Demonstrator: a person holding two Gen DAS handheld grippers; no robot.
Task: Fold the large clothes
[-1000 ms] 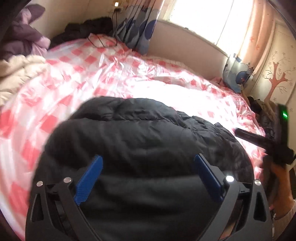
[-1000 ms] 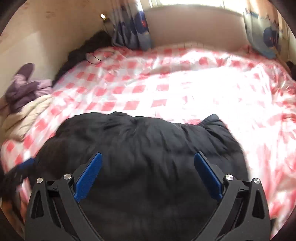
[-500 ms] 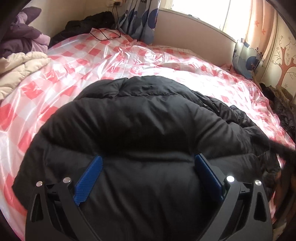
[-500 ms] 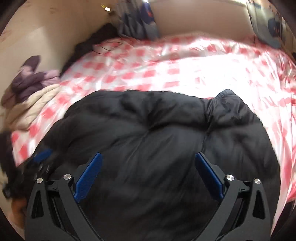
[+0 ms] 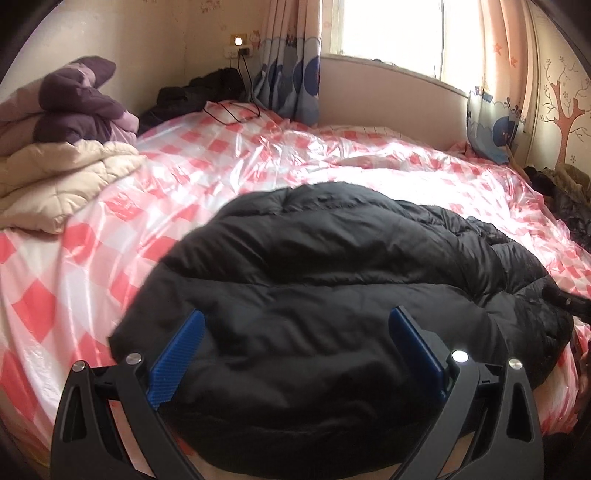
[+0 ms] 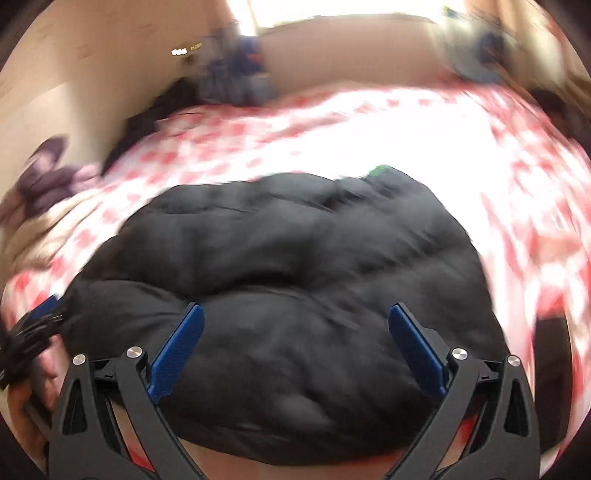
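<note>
Black puffer jacket [image 5: 332,306] lies bunched in a rounded heap on the near part of the bed [image 5: 258,177], atop a glossy pink/white check cover w/ a plastic sheen; quilted seams run across it, and in the right wrist view the same jacket [image 6: 295,280] fills the centre, frame badly motion-blurred. Left hand-held gripper [image 5: 295,354] sits over the jacket's near edge at 6 o'clock, blue fingers [image 5: 177,354] spread wide, nothing between them but the fabric beneath; can't tell if they touch it. Right hand-held gripper [image 6: 295,350] likewise wide, blue fingers [image 6: 417,350] either side of the jacket's near half, gripping nothing. In the left view the right tool's dark tip pokes in at 3 o'clock by the jacket's right edge; in the right view the left tool shows blurred at 8 o'clock, beside the jacket's left edge. Outward: cream quilted coat [image 5: 55,184] folded at 9 o'clock, purple garment [image 5: 74,107] stacked on top at 10 o'clock. Dark clothes pile [image 5: 199,92] at 11 o'clock by the wall, black cable [image 5: 232,112] on the cover just before it. Curtain [image 5: 291,74] and bright window [image 5: 391,33] at 12 o'clock; tree wall decal [image 5: 565,110] at 2 o'clock.
</note>
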